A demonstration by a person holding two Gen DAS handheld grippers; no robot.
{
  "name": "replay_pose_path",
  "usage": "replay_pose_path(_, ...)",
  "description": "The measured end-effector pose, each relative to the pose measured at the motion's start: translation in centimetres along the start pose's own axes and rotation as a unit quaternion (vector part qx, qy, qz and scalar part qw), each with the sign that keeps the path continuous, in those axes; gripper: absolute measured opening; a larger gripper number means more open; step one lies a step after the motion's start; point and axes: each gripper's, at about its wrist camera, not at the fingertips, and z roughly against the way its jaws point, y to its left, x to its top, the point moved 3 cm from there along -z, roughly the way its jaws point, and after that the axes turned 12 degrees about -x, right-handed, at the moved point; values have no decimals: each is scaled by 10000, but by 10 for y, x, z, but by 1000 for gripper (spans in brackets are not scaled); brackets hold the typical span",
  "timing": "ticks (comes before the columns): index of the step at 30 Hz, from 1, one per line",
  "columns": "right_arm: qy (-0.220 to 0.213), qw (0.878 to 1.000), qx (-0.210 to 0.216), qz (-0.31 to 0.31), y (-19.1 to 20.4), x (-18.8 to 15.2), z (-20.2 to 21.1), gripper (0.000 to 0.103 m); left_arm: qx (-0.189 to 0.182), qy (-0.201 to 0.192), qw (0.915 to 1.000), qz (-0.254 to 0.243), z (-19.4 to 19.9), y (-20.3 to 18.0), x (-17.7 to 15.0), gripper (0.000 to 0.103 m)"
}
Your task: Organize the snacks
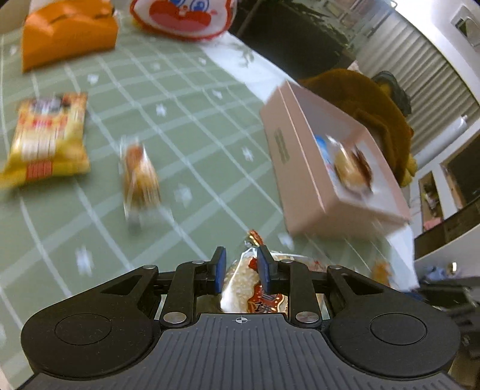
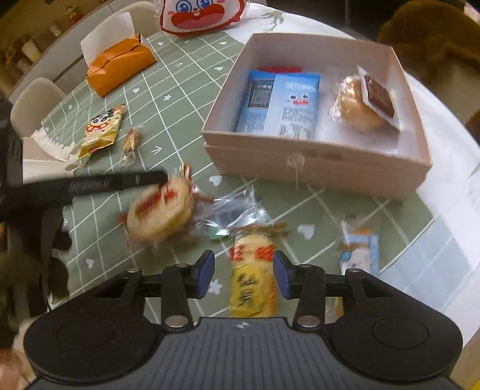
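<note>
A pink open box (image 2: 315, 163) stands on the green checked tablecloth (image 2: 186, 90) and holds blue snack packs (image 2: 288, 105) and a wrapped bun (image 2: 360, 105). My left gripper (image 1: 241, 267) is shut on a round rice cracker pack (image 1: 243, 285), which also shows in the right wrist view (image 2: 159, 210), held above the cloth left of the box. My right gripper (image 2: 244, 271) is open, its fingers on either side of a yellow rice cracker pack (image 2: 253, 279) lying on the table. The box also shows in the left wrist view (image 1: 300, 168).
Loose snacks lie on the cloth: a yellow bag (image 2: 100, 129), a small wrapped candy (image 2: 130, 144), a clear wrapper (image 2: 237, 210), a blue-white pack (image 2: 360, 249). An orange tissue box (image 2: 120, 64) and a clown-face bag (image 2: 201, 15) stand at the back. A brown plush (image 1: 366, 99) lies behind the box.
</note>
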Motion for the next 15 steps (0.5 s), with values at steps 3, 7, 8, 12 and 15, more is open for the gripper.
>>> replay_pose_path(3, -60, 9998, 190, 11, 10, -7, 0, 44, -287, 94, 9986, 437, 8, -3, -22, 27)
replay_pose_path(7, -81, 9992, 196, 347, 35, -25, -4, 47, -231, 17, 9986, 478, 24, -10, -42, 30)
replay_pose_path(8, -94, 9991, 150, 384, 38, -29, -7, 49, -214, -3, 9987, 461, 28, -10, -45, 30)
replay_pose_path(12, -220, 9993, -2, 289, 38, -35, -5, 54, -273, -45, 9985, 473, 35, -8, -46, 30)
replay_pose_path(15, -192, 9996, -62, 211, 33, -40, -4, 56, -607, 70, 9973, 417, 30, -10, -46, 30)
